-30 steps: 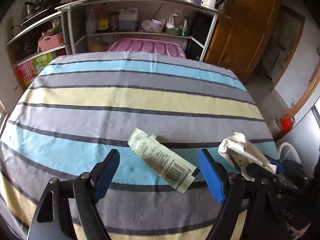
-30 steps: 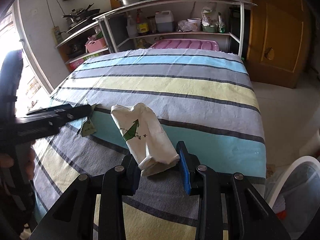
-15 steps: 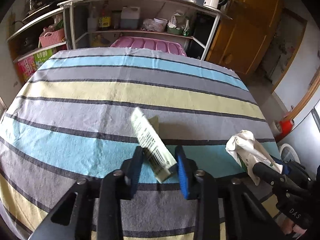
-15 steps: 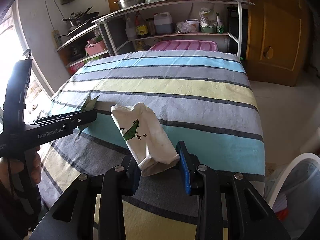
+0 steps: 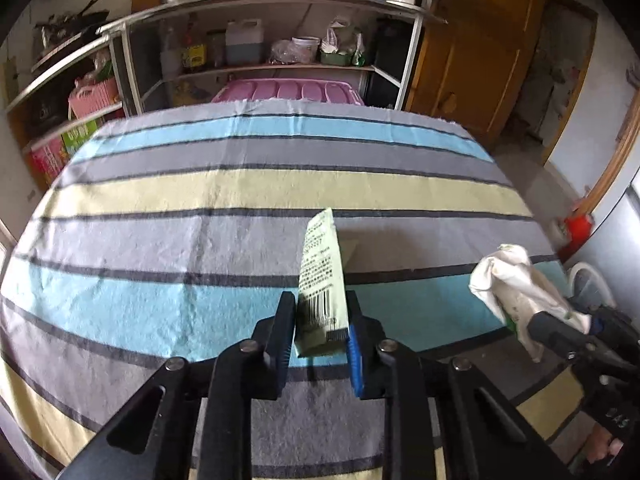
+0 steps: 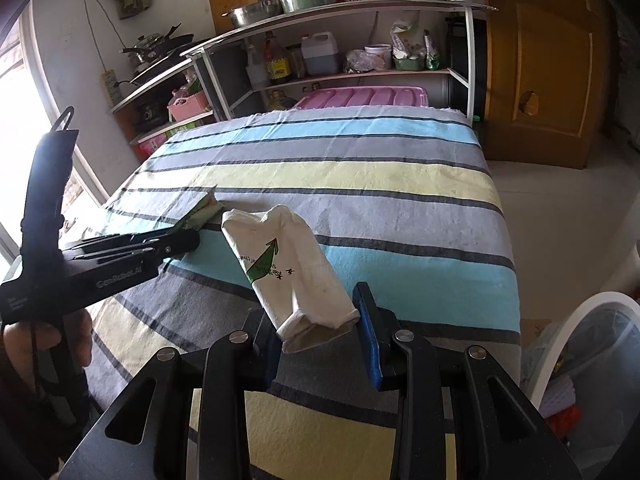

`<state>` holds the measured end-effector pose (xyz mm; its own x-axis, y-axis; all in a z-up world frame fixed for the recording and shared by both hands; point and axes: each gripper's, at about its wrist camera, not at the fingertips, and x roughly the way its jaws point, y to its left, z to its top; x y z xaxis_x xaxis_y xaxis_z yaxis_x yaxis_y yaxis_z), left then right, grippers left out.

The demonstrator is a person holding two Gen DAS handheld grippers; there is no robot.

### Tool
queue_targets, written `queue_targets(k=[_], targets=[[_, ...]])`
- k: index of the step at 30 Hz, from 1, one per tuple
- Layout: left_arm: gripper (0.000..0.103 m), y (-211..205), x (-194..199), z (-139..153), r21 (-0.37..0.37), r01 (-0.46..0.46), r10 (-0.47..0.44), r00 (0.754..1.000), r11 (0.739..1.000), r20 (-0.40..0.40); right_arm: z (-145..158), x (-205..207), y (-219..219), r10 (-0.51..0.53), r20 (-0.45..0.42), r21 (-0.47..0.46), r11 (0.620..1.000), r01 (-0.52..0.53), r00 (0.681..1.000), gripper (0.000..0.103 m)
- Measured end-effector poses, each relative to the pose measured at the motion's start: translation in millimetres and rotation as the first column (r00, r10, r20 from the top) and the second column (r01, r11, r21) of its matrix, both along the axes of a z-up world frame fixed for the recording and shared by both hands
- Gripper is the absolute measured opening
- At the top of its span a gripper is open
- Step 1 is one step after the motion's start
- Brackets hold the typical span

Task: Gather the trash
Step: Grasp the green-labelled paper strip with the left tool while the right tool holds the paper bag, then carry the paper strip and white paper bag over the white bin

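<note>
A pale green wrapper with a barcode [image 5: 322, 268] stands tilted up from the striped tablecloth [image 5: 200, 192], its lower end between the blue pads of my left gripper [image 5: 320, 320]. The jaws are still closing and press on it. In the right wrist view the same wrapper [image 6: 204, 210] pokes out past the left gripper [image 6: 188, 236]. My right gripper [image 6: 320, 316] is shut on a crumpled white paper bag with a green print [image 6: 288, 264], held above the cloth. That bag [image 5: 516, 284] shows at the right of the left wrist view.
A white bin with a liner [image 6: 580, 344] stands on the floor off the table's right edge. Metal shelves with bottles and bowls [image 6: 340, 60] and a pink crate [image 6: 360, 98] stand behind the table. A wooden door [image 6: 540, 80] is at the back right.
The left jaws have gone from wide open around the flat green wrapper to pinching it; the wrapper has swung to point away and its far end has lifted. The right gripper still holds the bag.
</note>
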<state>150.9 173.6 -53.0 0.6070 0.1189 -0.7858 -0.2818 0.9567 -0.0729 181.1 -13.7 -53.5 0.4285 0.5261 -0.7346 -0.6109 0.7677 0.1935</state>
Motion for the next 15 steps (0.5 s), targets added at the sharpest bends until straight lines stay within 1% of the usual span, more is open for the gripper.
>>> queue_targets(k=[5,6,8,15], targets=[[0.026,-3,6,0,0.023,0.016,-0.016,1.000,1.000,-0.012,0,-1,-1,-0.004,-0.003,0.000,1.000,0.004,1.000,0.034],[0.023,-3,6,0,0.028,0.015,-0.015,1.000,0.999,-0.009,0,0,-1,-0.006,-0.003,0.000,1.000,0.006,1.000,0.034],[0.022,-4,5,0,0.034,0.025,-0.025,1.000,0.999,-0.008,0,-1,-2,-0.010,-0.002,0.004,1.000,0.010,1.000,0.034],[0.022,-12,-4,8,0.020,0.048,-0.048,0.999,0.999,0.020,5,-6,-6,-0.024,0.012,0.008,1.000,0.024,1.000,0.034]])
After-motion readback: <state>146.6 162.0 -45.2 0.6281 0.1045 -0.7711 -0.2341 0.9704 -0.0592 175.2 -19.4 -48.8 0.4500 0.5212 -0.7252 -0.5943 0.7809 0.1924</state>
